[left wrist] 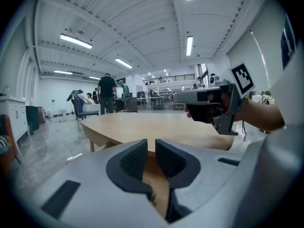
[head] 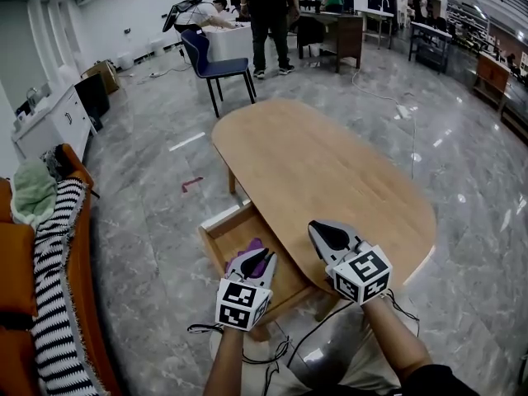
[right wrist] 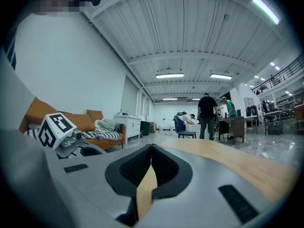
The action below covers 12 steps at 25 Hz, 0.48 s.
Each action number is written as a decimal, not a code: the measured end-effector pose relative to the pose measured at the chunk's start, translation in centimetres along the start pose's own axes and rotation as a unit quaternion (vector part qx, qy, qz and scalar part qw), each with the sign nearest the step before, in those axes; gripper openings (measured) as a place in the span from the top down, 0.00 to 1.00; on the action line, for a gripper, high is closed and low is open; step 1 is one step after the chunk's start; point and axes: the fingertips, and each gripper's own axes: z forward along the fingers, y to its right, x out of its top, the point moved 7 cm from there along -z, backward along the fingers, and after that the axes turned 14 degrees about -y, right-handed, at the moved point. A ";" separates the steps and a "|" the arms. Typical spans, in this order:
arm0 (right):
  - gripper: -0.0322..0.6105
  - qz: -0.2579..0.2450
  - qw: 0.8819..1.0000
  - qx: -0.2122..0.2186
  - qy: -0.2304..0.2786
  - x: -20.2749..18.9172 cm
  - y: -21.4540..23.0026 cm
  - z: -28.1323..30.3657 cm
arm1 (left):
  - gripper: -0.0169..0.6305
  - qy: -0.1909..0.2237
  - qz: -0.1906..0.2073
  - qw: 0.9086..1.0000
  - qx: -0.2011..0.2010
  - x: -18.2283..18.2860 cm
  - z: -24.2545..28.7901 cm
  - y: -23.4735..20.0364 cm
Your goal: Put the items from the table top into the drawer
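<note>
The left hand-held gripper (head: 266,256) and the right hand-held gripper (head: 317,228) have the same smooth light-grey shell, with black, finely ribbed pads lining the jaws. Each carries a white cube (head: 242,304) printed with black square markers. Thin black cables (head: 280,355) trail from both. The person wears a dark sleeve (head: 437,380) and a pale garment (head: 355,366).

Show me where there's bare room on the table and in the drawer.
Nearly the whole table top is bare, from the right gripper at its near end to the far rounded end. In the drawer, bare wood shows along the left wall; the middle is crowded by a purple thing under the left gripper.
</note>
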 end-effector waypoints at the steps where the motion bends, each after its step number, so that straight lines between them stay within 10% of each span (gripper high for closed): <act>1: 0.92 0.000 1.000 0.000 0.000 -0.1 0.0 0.0 | 0.90 0.006 0.001 1.000 0.005 0.2 -0.2 0.0; 12: 0.92 0.000 1.000 0.002 0.003 0.3 -0.2 0.1 | 0.97 0.063 -0.027 0.997 0.026 2.0 -2.1 -0.6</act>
